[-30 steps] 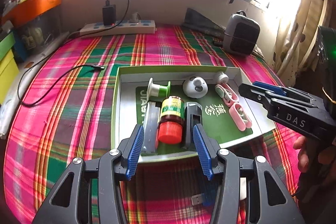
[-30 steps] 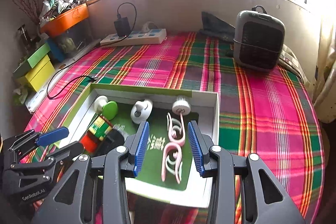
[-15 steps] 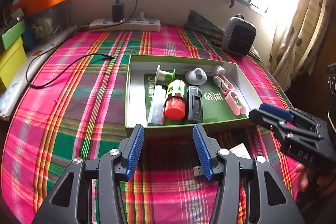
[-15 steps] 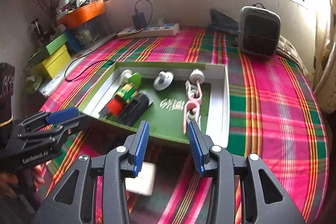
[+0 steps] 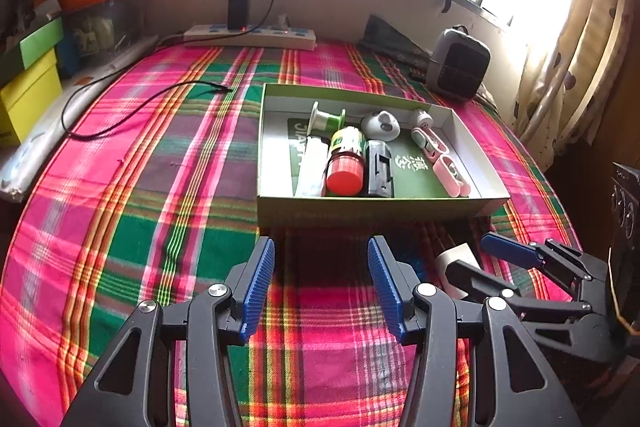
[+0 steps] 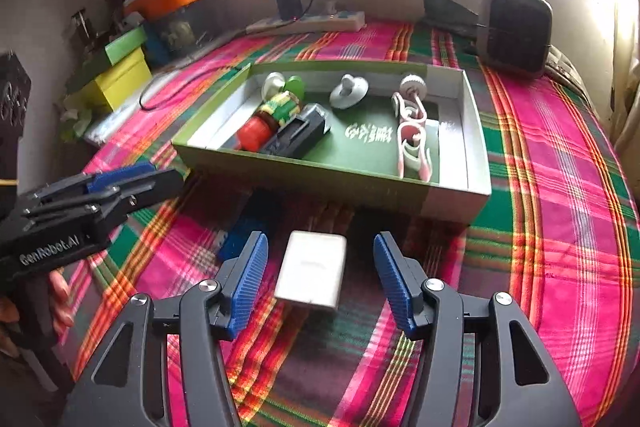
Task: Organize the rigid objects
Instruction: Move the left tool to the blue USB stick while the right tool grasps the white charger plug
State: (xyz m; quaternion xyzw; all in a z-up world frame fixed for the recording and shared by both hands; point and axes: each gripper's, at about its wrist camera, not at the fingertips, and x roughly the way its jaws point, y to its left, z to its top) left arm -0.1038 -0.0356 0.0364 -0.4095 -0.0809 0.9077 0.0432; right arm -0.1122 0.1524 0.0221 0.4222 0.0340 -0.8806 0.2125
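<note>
As both pulled back, right gripper [image 6: 320, 283] now frames white block [image 6: 311, 274].

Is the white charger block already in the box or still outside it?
Outside: the charger lies on the cloth before the box.

A charger block [image 6: 311, 274] lies on the tabletop [image 6: 560, 187] just near of the tray [image 6: 332, 179]; a power strip [image 6: 308, 23] lies far behind.

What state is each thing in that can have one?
Left tool: open, empty.
Right tool: open, white block lying flat between its fingers, ungripped.
Box: lidless, holding items.
Red-capped bottle: capped, on its side.
Charger: plugged into power strip.
</note>
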